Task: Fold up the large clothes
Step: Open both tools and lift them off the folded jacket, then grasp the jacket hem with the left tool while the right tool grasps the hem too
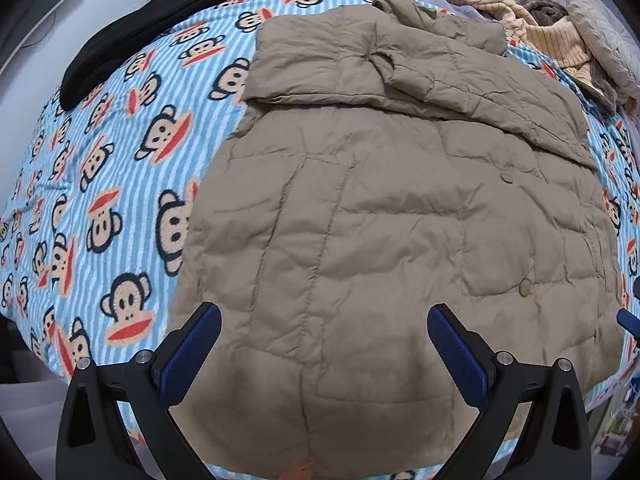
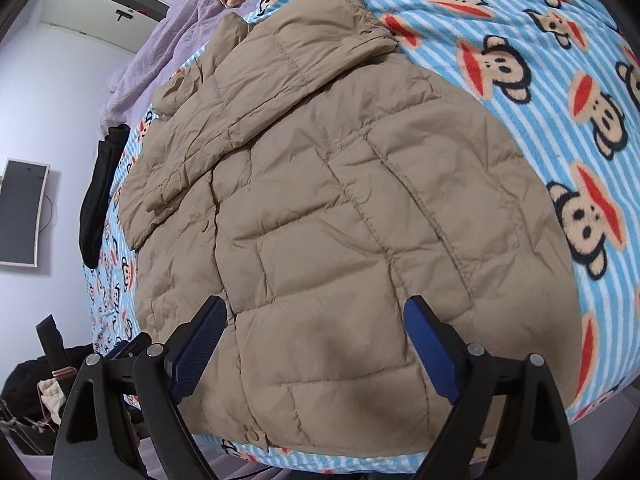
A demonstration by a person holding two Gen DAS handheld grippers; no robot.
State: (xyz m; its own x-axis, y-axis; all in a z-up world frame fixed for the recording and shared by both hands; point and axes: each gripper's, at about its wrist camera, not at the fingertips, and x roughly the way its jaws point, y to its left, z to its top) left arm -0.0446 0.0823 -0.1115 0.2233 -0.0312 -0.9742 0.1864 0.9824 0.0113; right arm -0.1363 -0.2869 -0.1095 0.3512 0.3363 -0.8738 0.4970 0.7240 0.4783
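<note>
**My two grippers hang wide open over the puffy coat**

I hold my left gripper (image 1: 324,320) above the brown coat (image 1: 380,220). Its two blue fingers (image 1: 192,356) are spread far apart. Nothing is between them but air, and they do not pinch the coat.

My right gripper (image 2: 316,312) is spread wide too. Its blue fingers (image 2: 200,348) hang over the bottom part of the coat (image 2: 340,208) and hold nothing.

The coat lies flat on the bed, on a blue striped blanket with monkey faces (image 1: 100,160). It is near the front edge of the bed. Its sleeves are folded in across the top part. Two round buttons (image 1: 525,287) show on one side.

A black piece of clothing (image 1: 152,28) lies on the blanket near the far left corner of the bed, well apart from the coat. A yellow striped piece of clothing (image 1: 560,44) sits in a heap near the far right corner. A purple sheet (image 2: 176,32) covers the far end of the bed. A dark screen (image 2: 20,212) hangs on the wall beside the bed.
</note>
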